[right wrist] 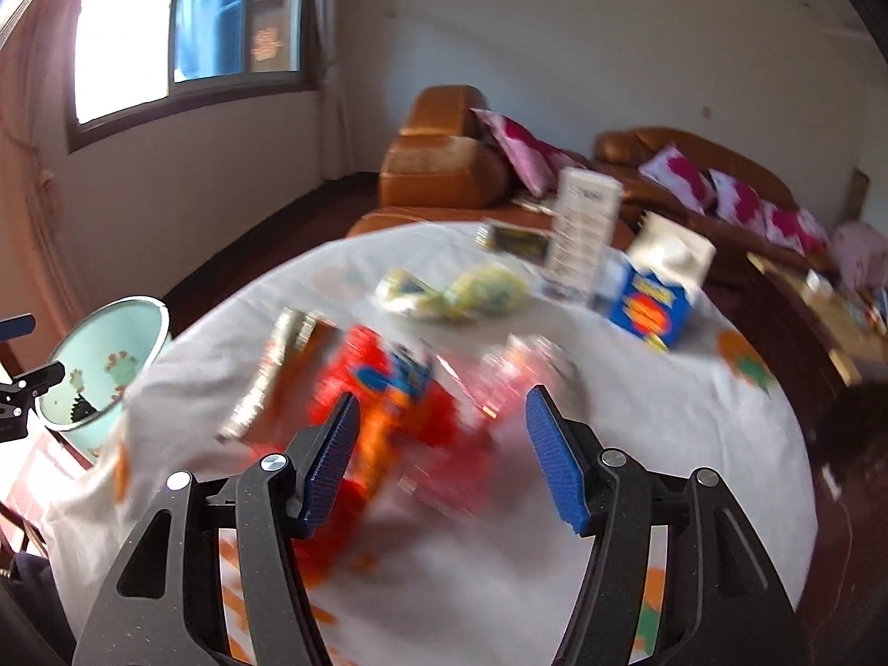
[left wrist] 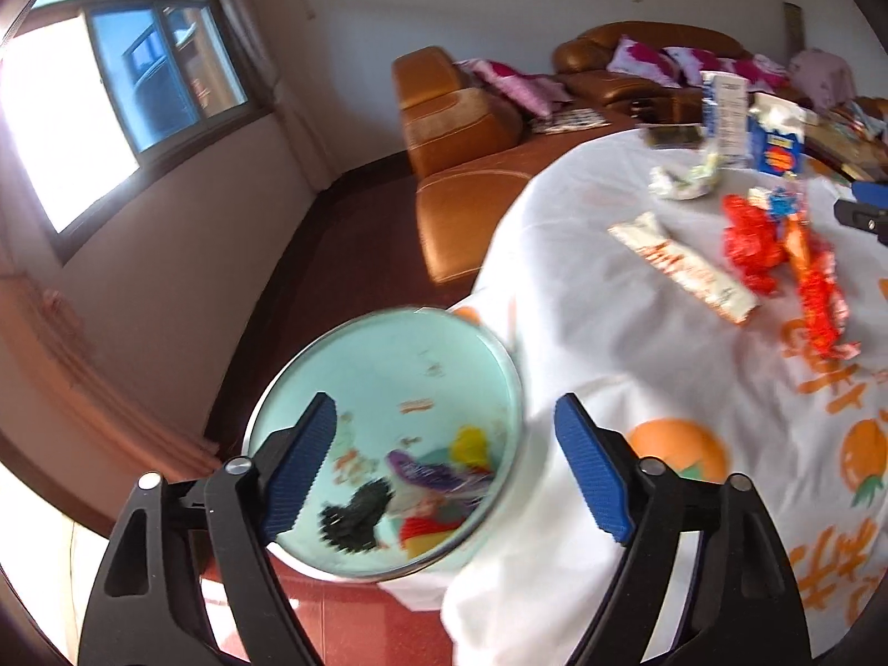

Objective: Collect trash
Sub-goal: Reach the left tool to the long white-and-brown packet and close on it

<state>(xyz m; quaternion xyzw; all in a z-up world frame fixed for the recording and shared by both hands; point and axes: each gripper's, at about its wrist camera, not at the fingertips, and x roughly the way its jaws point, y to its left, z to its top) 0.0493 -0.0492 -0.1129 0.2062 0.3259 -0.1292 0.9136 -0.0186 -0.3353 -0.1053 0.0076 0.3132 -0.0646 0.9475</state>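
My left gripper [left wrist: 444, 416] stands open and holds nothing, hanging over a mint-green bin [left wrist: 388, 388] beside the table's edge. Several coloured wrappers lie in the bin's bottom. On the white tablecloth [left wrist: 610, 344] lie a long white wrapper [left wrist: 682, 266], a red crumpled wrapper [left wrist: 749, 244] and an orange-red wrapper [left wrist: 816, 288]. In the right wrist view my right gripper [right wrist: 441, 410] is open above the blurred red wrappers [right wrist: 388, 388], its pads apart from them. The bin [right wrist: 105, 366] shows at the left there, with my left gripper [right wrist: 22, 355] beside it.
Farther back on the table are a crumpled pale wrapper [left wrist: 685, 177], a blue carton [left wrist: 777, 147], a tall white carton [left wrist: 724, 111] and a dark packet [left wrist: 674, 136]. An orange leather sofa [left wrist: 460, 127] with pink cushions stands behind. The floor is red-brown.
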